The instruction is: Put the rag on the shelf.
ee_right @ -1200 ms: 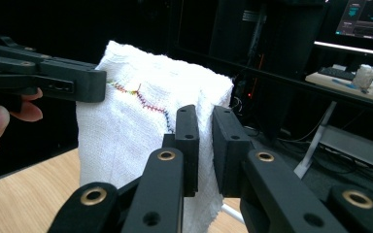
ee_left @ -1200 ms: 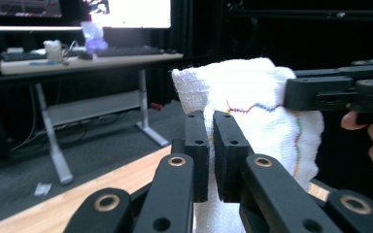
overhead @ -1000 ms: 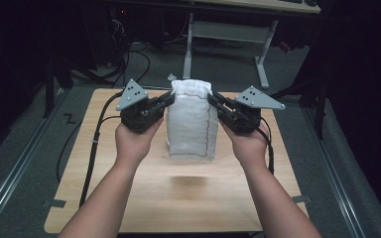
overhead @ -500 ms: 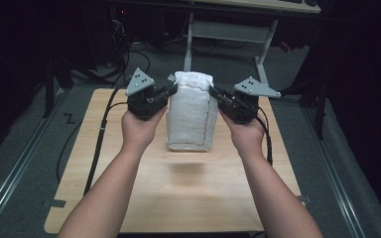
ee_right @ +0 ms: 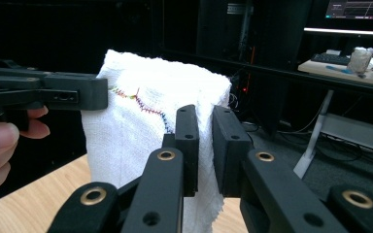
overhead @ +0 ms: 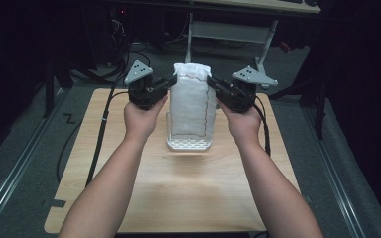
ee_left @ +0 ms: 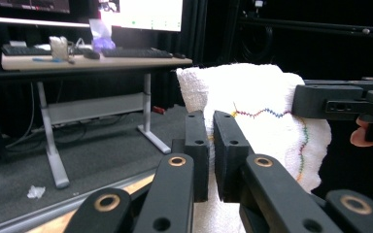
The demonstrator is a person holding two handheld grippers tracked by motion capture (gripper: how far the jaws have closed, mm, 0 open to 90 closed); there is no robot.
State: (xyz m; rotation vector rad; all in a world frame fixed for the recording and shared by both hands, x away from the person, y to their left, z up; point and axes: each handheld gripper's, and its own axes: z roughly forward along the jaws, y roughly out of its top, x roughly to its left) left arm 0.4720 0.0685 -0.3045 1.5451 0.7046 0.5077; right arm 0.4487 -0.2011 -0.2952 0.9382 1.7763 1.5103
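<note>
Left hand-held gripper [overhead: 170,81] and right hand-held gripper [overhead: 212,83] each clamped narrow on opposite top edges of a white towel [overhead: 192,104], held upright above a clear perforated basket [overhead: 188,143] near the middle of the worktop [overhead: 178,193], toward its far edge.

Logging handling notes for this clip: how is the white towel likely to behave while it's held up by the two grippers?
Probably floppy: the towel hangs from its top corners, pinched by the left gripper and the right gripper, and drapes down to the clear tray. Likely light, since two small pinches seem to hold it. Its textured weave suggests it won't slip easily.
</note>
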